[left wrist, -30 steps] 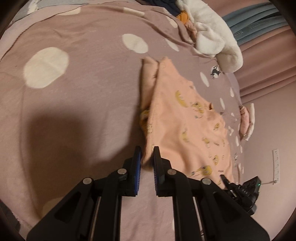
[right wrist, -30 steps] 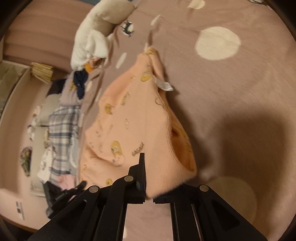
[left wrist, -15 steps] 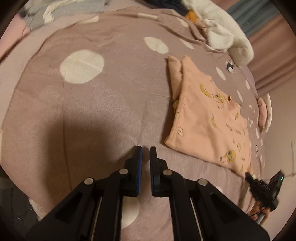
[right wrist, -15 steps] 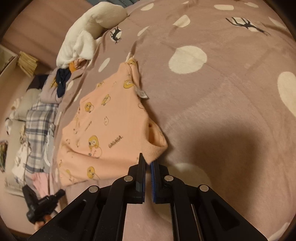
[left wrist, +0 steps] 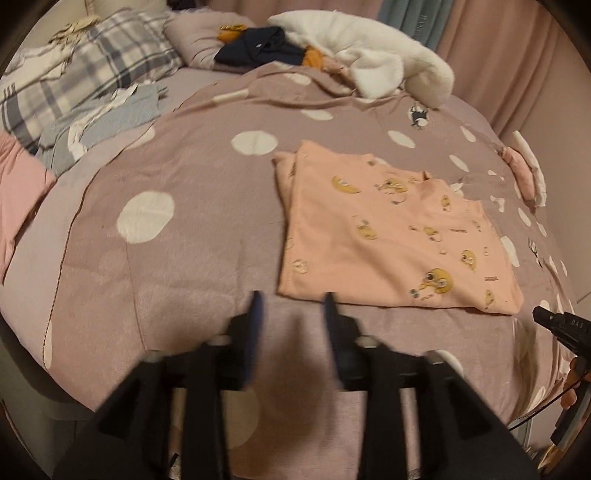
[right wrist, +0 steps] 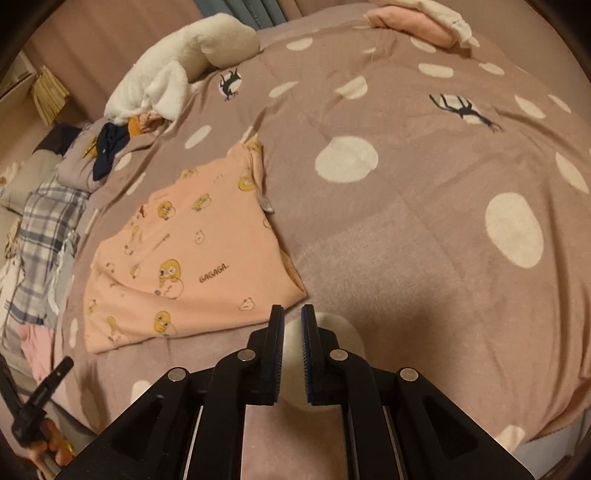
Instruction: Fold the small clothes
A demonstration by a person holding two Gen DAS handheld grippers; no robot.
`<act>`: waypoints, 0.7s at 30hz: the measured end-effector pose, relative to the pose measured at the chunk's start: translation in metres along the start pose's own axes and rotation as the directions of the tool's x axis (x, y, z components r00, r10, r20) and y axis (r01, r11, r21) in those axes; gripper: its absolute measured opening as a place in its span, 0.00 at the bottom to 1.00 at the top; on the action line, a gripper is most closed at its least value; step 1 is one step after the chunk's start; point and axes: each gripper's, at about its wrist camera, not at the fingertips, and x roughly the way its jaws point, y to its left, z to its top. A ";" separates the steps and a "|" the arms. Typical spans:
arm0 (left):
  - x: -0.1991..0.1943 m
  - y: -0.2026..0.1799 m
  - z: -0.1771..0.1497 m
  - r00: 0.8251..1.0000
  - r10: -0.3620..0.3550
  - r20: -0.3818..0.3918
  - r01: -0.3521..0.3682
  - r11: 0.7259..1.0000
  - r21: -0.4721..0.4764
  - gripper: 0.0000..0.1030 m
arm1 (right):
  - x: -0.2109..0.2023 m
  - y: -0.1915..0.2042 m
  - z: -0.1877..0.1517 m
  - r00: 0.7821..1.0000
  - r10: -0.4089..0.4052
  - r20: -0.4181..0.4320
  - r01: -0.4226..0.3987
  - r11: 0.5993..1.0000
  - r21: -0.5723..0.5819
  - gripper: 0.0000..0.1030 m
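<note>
Both claws hang empty over the bed. Our left gripper [left wrist: 291, 306] has its jaws spread wide w/ nothing between them, blurred, tips just short of the near-left corner of the peach shirt [left wrist: 388, 236]. Our right gripper [right wrist: 292, 314] has jaws parted only by a narrow gap, also holding nothing, tips just beside the shirt's near-right corner [right wrist: 192, 258].

Shirt lies flat on the polka-dot duvet [left wrist: 166, 240], already folded into a rough rectangle, approx. one more fold to go, we judge. It's printed w/ yellow cartoon chicks and "GAGAGA"; a small grey care tag [right wrist: 266, 205] sticks out along the right edge. Far-left end shows a doubled layer, prob. a sleeve tucked under.

Handling, as we judge it: light, soft knit, no stiffness, so it'll sag and the layers may slide apart if we pinch only the top one. Not fragile, not slippery; the fleecy duvet likely grips it a bit, so lift rather than drag. Best hold: the two near corners, one per claw, biting through all layers at the hem edge, then carry them over to the far edge.

No real containers in view. Closest thing: loose piles further back, a white fluffy garment [left wrist: 373, 55] w/ navy and orange items beside it, plaid fabric [left wrist: 74, 70] far left, a pink folded piece [right wrist: 417, 22] at the far right edge. What's under them we can't tell.
</note>
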 end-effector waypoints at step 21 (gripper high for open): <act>-0.033 -0.047 -0.007 0.984 -0.039 0.172 0.022 0.995 0.100 0.99 | -0.005 0.034 -0.014 1.000 0.029 0.007 -0.028 0.997 -0.078 0.78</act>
